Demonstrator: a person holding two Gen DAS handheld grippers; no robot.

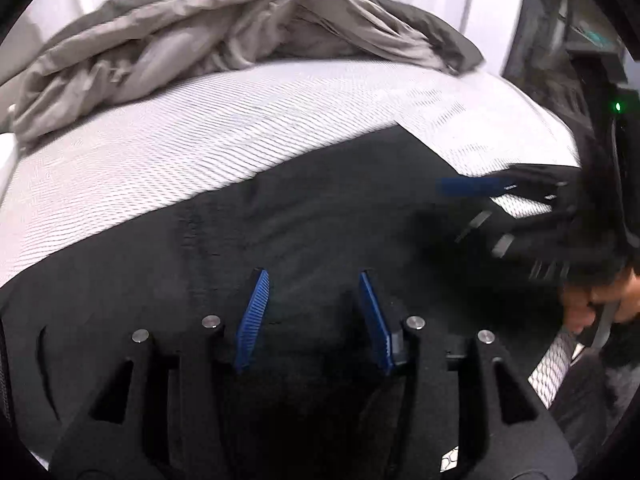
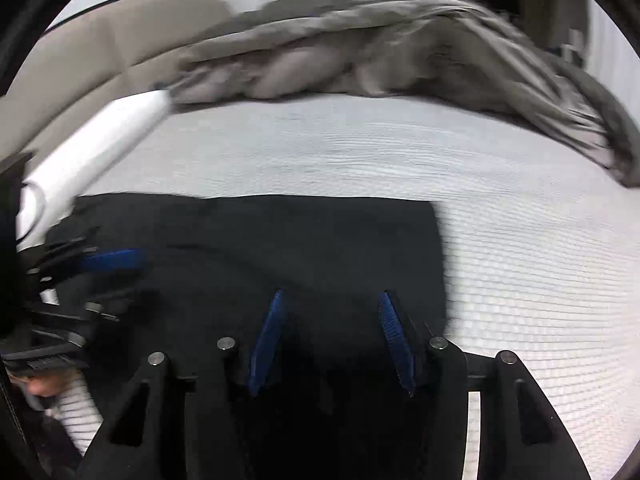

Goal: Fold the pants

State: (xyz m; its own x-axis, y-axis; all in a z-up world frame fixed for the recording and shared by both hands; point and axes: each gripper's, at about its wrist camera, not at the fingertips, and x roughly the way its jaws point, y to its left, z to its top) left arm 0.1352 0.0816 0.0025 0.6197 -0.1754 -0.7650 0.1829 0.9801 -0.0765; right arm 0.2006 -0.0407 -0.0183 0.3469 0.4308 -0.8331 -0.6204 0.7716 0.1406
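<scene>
The left gripper (image 1: 312,300) points toward twelve o'clock in its own wrist view, its blue-padded fingers (image 1: 252,320) spread apart with nothing between them. The right gripper (image 2: 332,320) also points toward twelve o'clock, its jaws likewise parted. In the left view the right gripper (image 1: 472,200) reaches in from three o'clock, blurred, and the person's right hand (image 1: 600,300) grips its handle at four o'clock.

A rumpled grey duvet (image 1: 224,28) lies at the far side of the white textured mattress (image 2: 360,152).

Matt black cloth pants (image 1: 320,216) lie on a white textured-weave mattress (image 1: 200,136).
</scene>
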